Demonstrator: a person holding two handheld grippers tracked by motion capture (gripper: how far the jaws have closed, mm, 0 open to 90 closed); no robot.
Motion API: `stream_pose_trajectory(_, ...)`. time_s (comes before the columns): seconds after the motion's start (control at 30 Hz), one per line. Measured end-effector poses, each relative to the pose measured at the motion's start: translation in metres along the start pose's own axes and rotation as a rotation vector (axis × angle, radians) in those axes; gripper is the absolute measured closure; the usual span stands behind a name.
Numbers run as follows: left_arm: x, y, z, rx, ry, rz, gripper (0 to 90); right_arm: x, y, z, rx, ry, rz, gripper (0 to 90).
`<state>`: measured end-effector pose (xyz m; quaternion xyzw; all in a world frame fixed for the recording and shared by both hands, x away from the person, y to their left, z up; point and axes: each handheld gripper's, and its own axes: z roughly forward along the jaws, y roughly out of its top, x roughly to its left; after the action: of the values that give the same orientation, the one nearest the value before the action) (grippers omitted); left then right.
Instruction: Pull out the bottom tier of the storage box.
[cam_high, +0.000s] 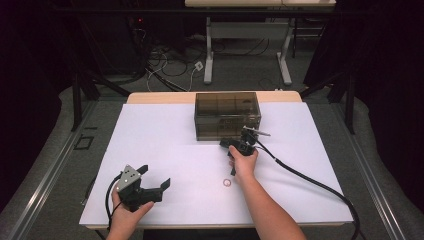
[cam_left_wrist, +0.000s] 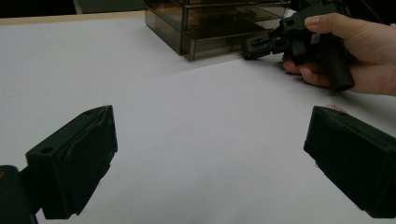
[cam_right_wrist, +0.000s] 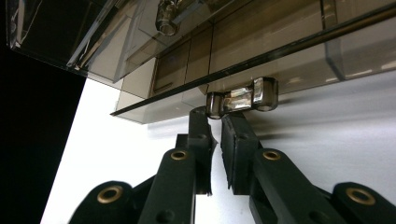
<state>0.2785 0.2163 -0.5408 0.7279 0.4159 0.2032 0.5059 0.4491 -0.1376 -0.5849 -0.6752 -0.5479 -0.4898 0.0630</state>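
Two grippers are on show, and we start nearest the person's edge of the table (cam_high: 150, 135). Down at the lower left of the high view, the left hand (cam_high: 125, 212) holds the left gripper (cam_high: 152, 181) just above the white tabletop, its jaws spread wide apart with nothing between them. In the left gripper view we see those two black jaws standing far from each other over bare white surface, well short of everything else.

A little farther in, near the middle, we spot a small ring (cam_high: 227, 183) lying flat on the white surface, just beside the right forearm and clear of both grippers. In the left gripper view only a pinkish sliver of it peeks over the right-hand jaw.

Farther on, the right hand (cam_high: 243, 162) reaches forward with the right gripper (cam_high: 248, 134), its cable (cam_high: 310, 181) trailing back across the table to the right. Its tips sit right at the front of the smoky clear drawer box (cam_high: 227, 115), which stands at the far middle of the table. From the right gripper view we see the jaws drawn nearly together, a thin slit between them, their tips right up under the clear drawer handle (cam_right_wrist: 243, 100) on the lower drawer. Whether they actually pinch that handle, we cannot tell.
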Motion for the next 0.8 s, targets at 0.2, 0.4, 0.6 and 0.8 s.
stream_pose_trajectory(0.2,-0.0001,-0.0001,0.0003,0.000,0.000,0.000,2.5,0.0004,-0.0013,-0.0014,0.008,-0.015,-0.004,83.3)
stream_pose_trajectory(0.4,-0.0006,-0.0005,0.0009,0.000,-0.001,-0.009,2.5,0.0001,-0.0026,-0.0021,0.001,-0.003,-0.004,83.3)
stream_pose_trajectory(0.6,0.0000,-0.0007,0.0008,0.000,0.001,-0.005,2.5,0.0001,-0.0036,-0.0034,0.010,-0.002,-0.009,83.3)
stream_pose_trajectory(0.8,0.0006,-0.0007,0.0005,0.002,0.005,0.000,2.5,0.0004,-0.0053,-0.0035,0.000,-0.003,-0.011,83.3)
